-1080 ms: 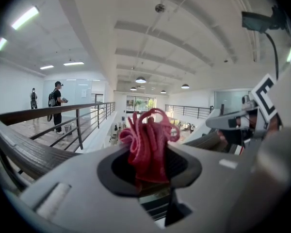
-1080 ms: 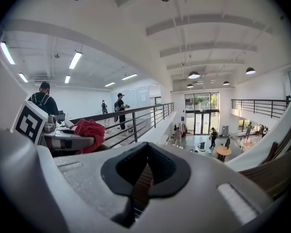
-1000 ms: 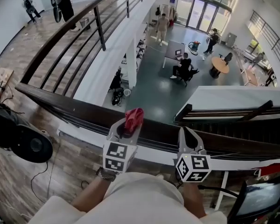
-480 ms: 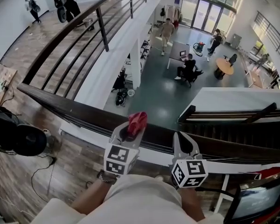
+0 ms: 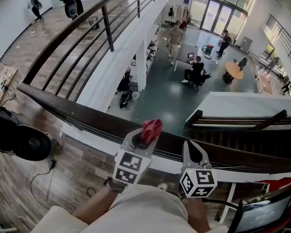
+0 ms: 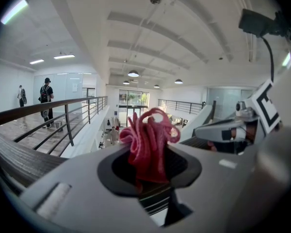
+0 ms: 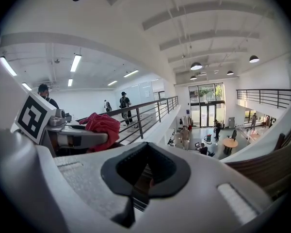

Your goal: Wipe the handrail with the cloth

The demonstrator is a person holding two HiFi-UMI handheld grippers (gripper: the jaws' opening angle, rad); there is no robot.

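One cloth [image 5: 152, 126], one handrail [image 5: 87, 115], two tools [image 5: 143, 137] [image 5: 192, 147]

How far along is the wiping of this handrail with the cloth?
Done: the left gripper is shut on the red cloth, so the cloth is picked up. In hand: the cloth is held over the handrail, though contact can't be confirmed. Left: the rail shows no mark of wiping, so treat its whole length as pending. The right gripper is shut and empty beside the cloth.
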